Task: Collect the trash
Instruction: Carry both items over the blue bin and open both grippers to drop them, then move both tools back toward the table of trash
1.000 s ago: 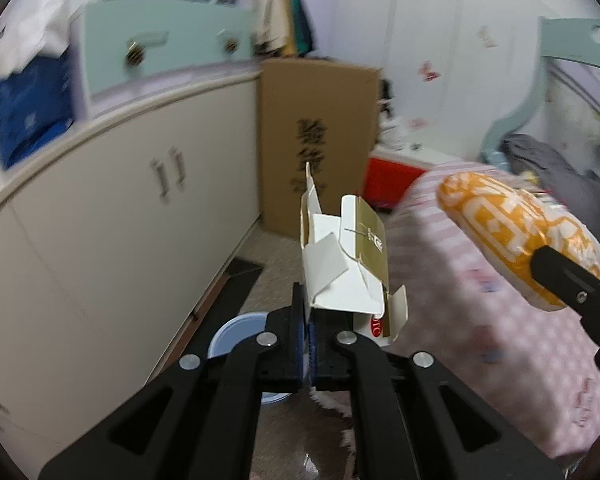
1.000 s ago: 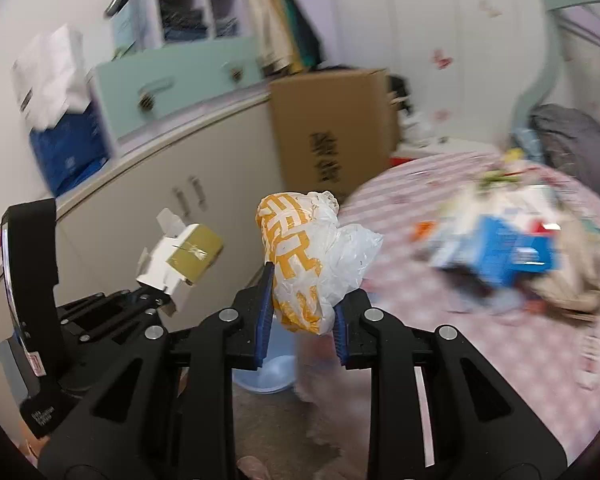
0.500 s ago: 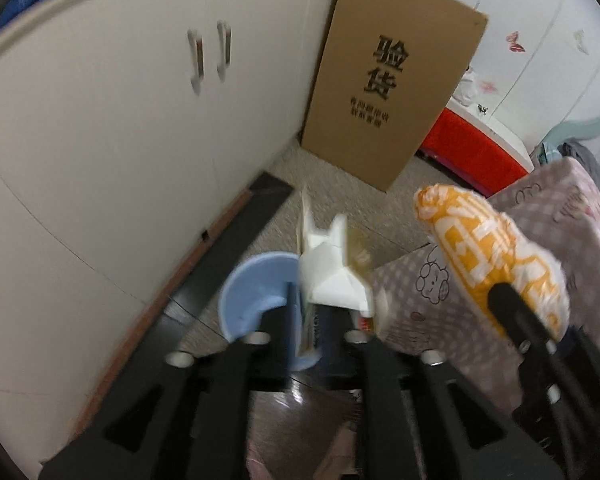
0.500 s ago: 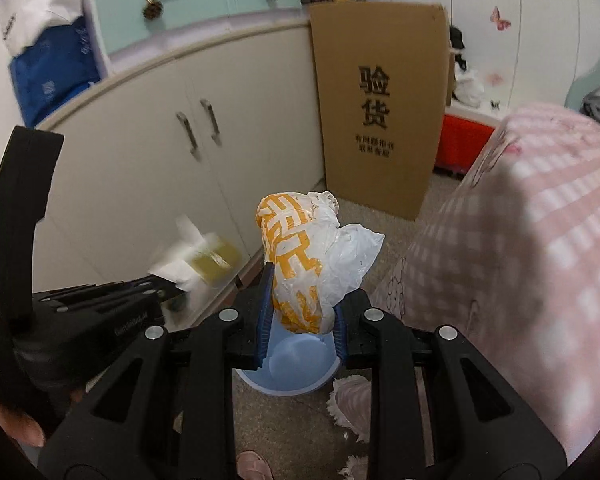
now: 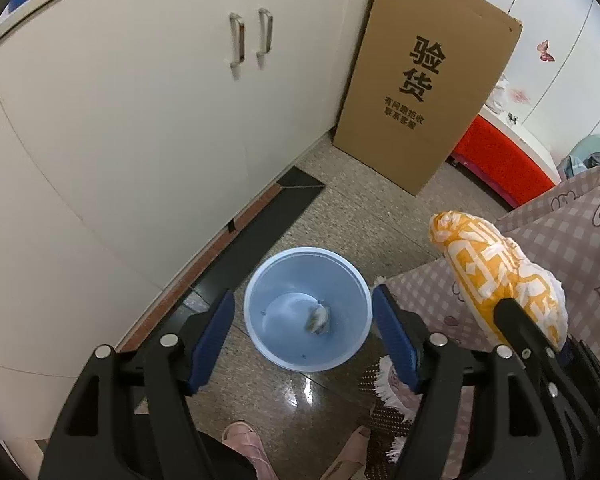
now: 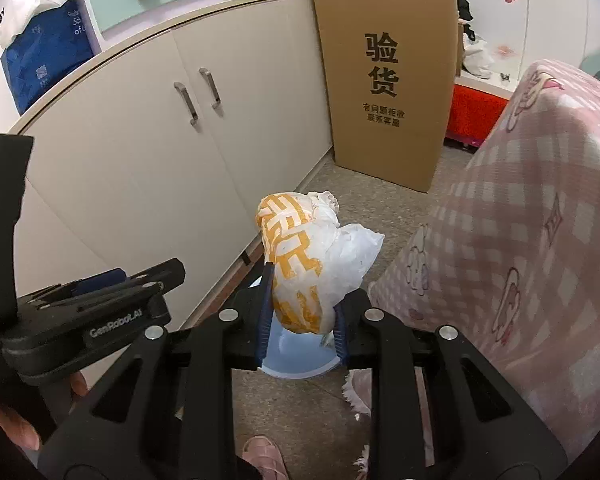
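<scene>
A light blue bin [image 5: 307,312] stands on the floor beside the white cabinet, with a small crumpled carton [image 5: 319,319] lying at its bottom. My left gripper [image 5: 304,342] hangs over the bin, its jaws opening with nothing between them. My right gripper [image 6: 302,320] is shut on a crumpled yellow-and-white plastic bag [image 6: 300,264], held just above the bin [image 6: 300,356]. The same bag [image 5: 496,276] shows at the right of the left wrist view. The left gripper's body [image 6: 88,312] and the hand holding it appear at the left of the right wrist view.
A tall cardboard box [image 5: 424,80] leans against the white cabinet [image 5: 140,120]. A bed or table under pink checked cloth [image 6: 520,240] fills the right side. A red box [image 5: 496,160] sits behind. A fringed mat [image 5: 388,388] and pink slippers [image 5: 246,444] lie on the floor.
Both grippers swung down from the room toward the floor bin. The left gripper opened and the white-and-gold carton dropped from it into the bin. The right gripper kept its hold on the bag.
</scene>
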Tool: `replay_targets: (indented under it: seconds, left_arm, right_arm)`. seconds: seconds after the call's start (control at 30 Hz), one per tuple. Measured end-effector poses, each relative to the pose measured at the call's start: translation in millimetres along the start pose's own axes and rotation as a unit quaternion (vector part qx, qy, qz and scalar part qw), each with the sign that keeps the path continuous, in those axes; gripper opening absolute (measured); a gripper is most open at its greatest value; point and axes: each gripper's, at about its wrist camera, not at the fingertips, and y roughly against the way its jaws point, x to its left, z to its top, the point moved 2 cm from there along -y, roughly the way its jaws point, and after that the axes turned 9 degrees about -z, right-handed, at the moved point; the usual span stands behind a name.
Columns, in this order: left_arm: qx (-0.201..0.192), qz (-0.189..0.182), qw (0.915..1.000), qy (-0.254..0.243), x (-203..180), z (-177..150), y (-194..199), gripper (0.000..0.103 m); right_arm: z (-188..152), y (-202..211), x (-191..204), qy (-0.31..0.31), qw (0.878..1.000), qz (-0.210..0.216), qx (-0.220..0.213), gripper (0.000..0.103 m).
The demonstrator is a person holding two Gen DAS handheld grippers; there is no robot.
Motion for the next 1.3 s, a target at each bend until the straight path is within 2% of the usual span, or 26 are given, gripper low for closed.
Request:
replay_targets:
  seconds: [0.37, 0.4, 0.43, 0.47, 0.53, 0.63, 0.83, 1.13, 1.3]
  left_arm:
    - [-0.041, 0.021, 0.9984, 0.032, 22.3, 5.1, 28.8, 0.074]
    - [-0.048, 0.026, 0.9979, 0.036, 24.1, 5.6, 31.5, 0.075]
    - [-0.054, 0.030, 0.9973, 0.040, 25.9, 6.3, 34.1, 0.075]
    - [-0.061, 0.042, 0.9962, 0.046, 29.3, 7.5, 37.0, 0.075]
    - [-0.072, 0.055, 0.9946, 0.050, 33.6, 8.8, 41.2, 0.078]
    - [-0.065, 0.053, 0.9951, 0.052, 37.6, 8.9, 42.5, 0.078]
    - [-0.072, 0.051, 0.9952, 0.042, 28.4, 8.0, 53.5, 0.079]
    - [-0.114, 0.015, 0.9933, -0.013, -19.3, -0.3, 106.1, 0.079]
    - [-0.143, -0.019, 0.9867, -0.076, -70.7, -15.2, 145.6, 0.080]
  right_arm:
    - [15.7, -5.8, 24.0, 0.003, 1.000, 0.023, -0.015, 0.030]
    - [18.6, -6.8, 25.3, 0.000, 0.999, 0.029, -0.022, 0.036]
    - [21.7, -8.7, 27.1, -0.003, 0.999, 0.040, -0.028, 0.062]
    - [23.3, -10.1, 27.7, -0.006, 0.999, 0.043, -0.033, 0.075]
    - [27.1, -17.6, 28.4, -0.008, 0.999, 0.030, -0.032, 0.077]
    - [25.7, -22.0, 28.6, -0.008, 0.999, 0.032, -0.017, 0.077]
    - [23.3, 4.0, 24.4, -0.002, 0.999, 0.010, -0.031, 0.077]
    - [27.0, 99.2, -8.1, -0.030, 0.995, -0.028, -0.096, 0.079]
    - [20.1, 158.1, -44.2, -0.056, 0.987, -0.061, -0.134, 0.082]
